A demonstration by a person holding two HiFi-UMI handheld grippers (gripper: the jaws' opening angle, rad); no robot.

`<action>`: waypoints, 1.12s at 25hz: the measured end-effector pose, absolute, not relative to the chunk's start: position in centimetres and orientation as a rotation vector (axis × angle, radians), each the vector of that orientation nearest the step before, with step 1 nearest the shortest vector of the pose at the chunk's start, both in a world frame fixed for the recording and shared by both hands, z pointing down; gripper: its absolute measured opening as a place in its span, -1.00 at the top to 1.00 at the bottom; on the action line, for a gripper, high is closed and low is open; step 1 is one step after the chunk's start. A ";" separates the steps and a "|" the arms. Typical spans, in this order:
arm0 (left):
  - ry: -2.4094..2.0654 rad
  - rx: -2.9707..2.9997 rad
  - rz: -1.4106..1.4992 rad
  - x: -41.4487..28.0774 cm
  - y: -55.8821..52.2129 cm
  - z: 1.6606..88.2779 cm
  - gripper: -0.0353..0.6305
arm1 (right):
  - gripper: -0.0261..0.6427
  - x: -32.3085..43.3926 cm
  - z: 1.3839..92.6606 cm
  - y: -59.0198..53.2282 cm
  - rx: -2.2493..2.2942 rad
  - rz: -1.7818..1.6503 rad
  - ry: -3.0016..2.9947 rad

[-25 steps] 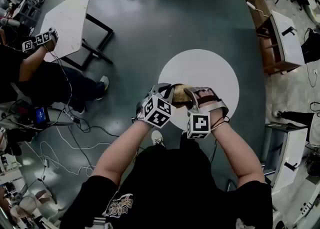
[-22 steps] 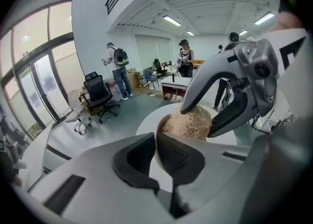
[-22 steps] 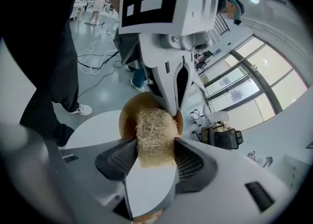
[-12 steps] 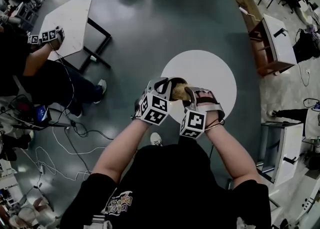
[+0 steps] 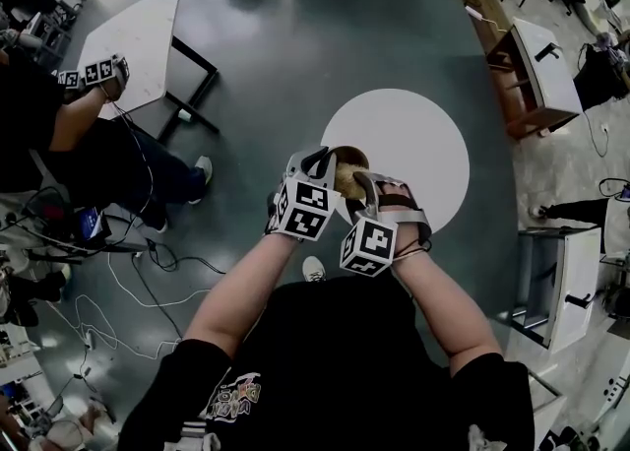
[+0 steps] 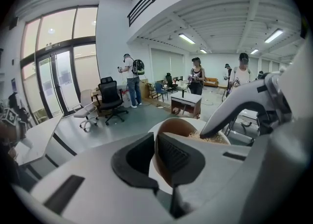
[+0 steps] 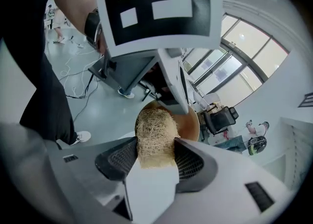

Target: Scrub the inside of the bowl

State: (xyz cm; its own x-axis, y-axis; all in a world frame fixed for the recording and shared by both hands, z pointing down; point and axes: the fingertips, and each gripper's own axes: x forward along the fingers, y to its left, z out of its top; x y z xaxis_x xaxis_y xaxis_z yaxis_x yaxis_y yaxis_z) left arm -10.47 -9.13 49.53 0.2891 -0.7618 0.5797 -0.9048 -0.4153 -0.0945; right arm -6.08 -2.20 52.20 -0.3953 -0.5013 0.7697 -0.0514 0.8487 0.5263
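Bowl (image 5: 349, 153) first. In the head view we hold it up over a round white surface (image 5: 423, 144), at the tips of our left gripper (image 5: 317, 159), whose jaws grip its near rim. Our right gripper (image 5: 366, 183) comes in from the other side, its tips down in the bowl with a tan scrubber (image 5: 346, 181) between them. The two marker cubes sit side by side behind the jaws, close but apart.

In the left gripper view, the brown bowl (image 6: 178, 126) has its wall standing between our jaws. One pad is outside it and the ribbed pad is inside, and both are clamped against it. The mouth of the bowl opens just beyond the jaw tips. Past the inner jaw, a white finger of the right gripper reaches down into the bowl, with pale scrubber fibres showing under its tip.

In the right gripper view, our jaws are clenched on the scrubber (image 7: 155, 132). It fills the gap between the two ribbed pads and sticks out past the tips. The bowl (image 7: 190, 126) lies straight ahead of the jaws, with the far end of the scrubber inside it. Just beyond the scrubber, a white jaw of the left gripper hooks over the bowl's rim.
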 end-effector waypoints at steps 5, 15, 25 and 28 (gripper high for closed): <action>-1.546 2.308 0.778 -10.7 -8.3 49.0 0.81 | 0.20 -6.9 51.1 -1.5 0.452 -0.508 -1.952; -1.502 2.316 0.754 -11.5 -7.0 48.6 0.82 | 0.21 -5.9 50.7 -0.1 0.381 -0.648 -1.883; -1.430 2.480 1.003 -9.7 -6.6 48.1 0.82 | 0.21 -3.9 49.6 -2.4 0.393 -0.815 -1.748; -1.420 2.498 0.994 -9.1 -6.1 47.7 0.83 | 0.21 -4.4 48.9 -2.2 0.387 -0.890 -1.708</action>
